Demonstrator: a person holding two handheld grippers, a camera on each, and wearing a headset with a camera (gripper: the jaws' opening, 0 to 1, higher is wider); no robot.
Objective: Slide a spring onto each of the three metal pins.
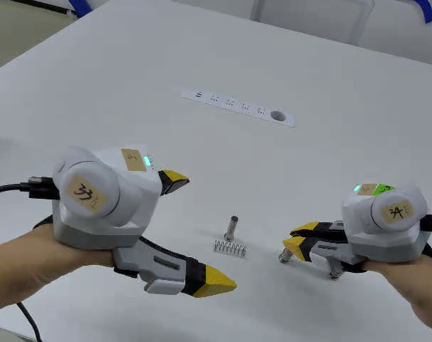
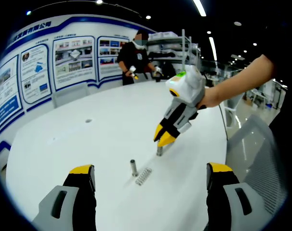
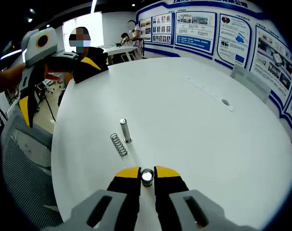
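A bare metal pin [image 1: 232, 227] stands upright mid-table, and a loose spring [image 1: 230, 248] lies just in front of it. My right gripper [image 1: 294, 240] is shut on a second pin [image 1: 286, 254] that stands on the table and looks coiled with a spring. Under that gripper's body stands a third pin [image 1: 335, 271], also coiled. In the right gripper view, the pin's round top [image 3: 147, 176] sits between the yellow fingertips [image 3: 128, 173], with the bare pin [image 3: 125, 130] and spring [image 3: 118, 144] beyond. My left gripper [image 1: 197, 231] hangs open left of the bare pin [image 2: 134, 167] and spring [image 2: 143, 176], holding nothing.
A white power strip [image 1: 237, 107] lies flat on the far side of the white table [image 1: 130, 85]. A black cable [image 1: 9, 191] trails off the left gripper. People stand in the background [image 2: 136, 55], and a mesh chair [image 3: 20, 163] sits at the table's edge.
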